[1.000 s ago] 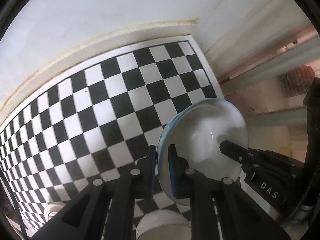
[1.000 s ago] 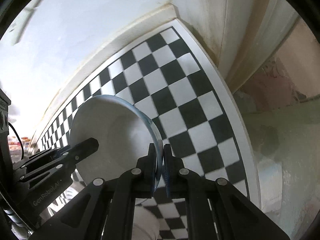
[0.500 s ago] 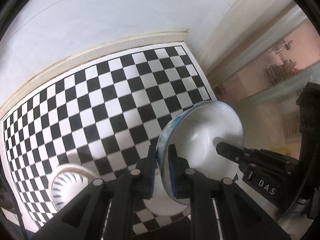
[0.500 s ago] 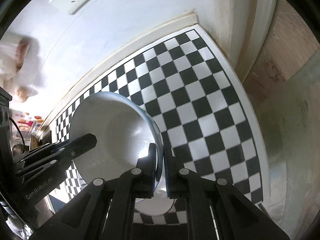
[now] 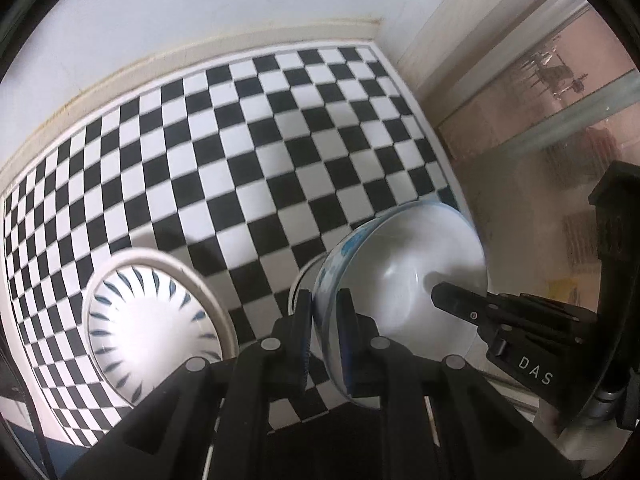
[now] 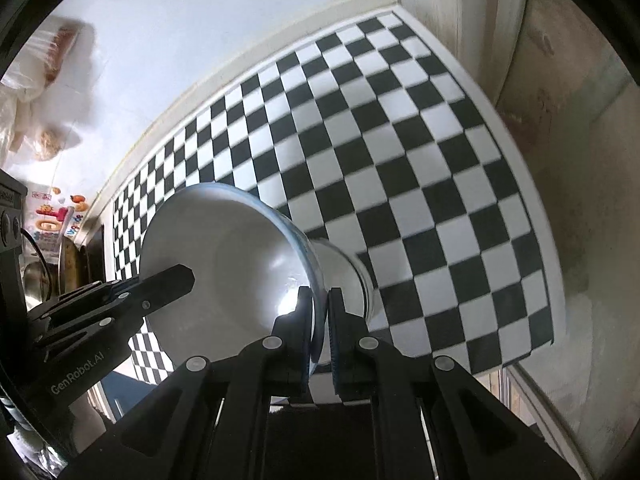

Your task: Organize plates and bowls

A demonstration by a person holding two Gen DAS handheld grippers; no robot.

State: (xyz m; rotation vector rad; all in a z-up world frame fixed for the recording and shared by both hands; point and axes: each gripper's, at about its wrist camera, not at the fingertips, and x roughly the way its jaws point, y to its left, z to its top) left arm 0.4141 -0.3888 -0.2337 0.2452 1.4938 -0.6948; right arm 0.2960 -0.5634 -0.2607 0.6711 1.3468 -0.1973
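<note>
**Two grippers, one bowl**

My left gripper pinches one side of the white bowl's rim. My right gripper pinches the other side. Both point steeply down. I hold the bowl above the checkered bench, beside a striped bowl sitting there.

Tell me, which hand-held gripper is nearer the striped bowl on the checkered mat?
Left. The left hand-held gripper is beside the striped bowl; the right hand-held gripper is farther away, across the white bowl both hold.
</note>
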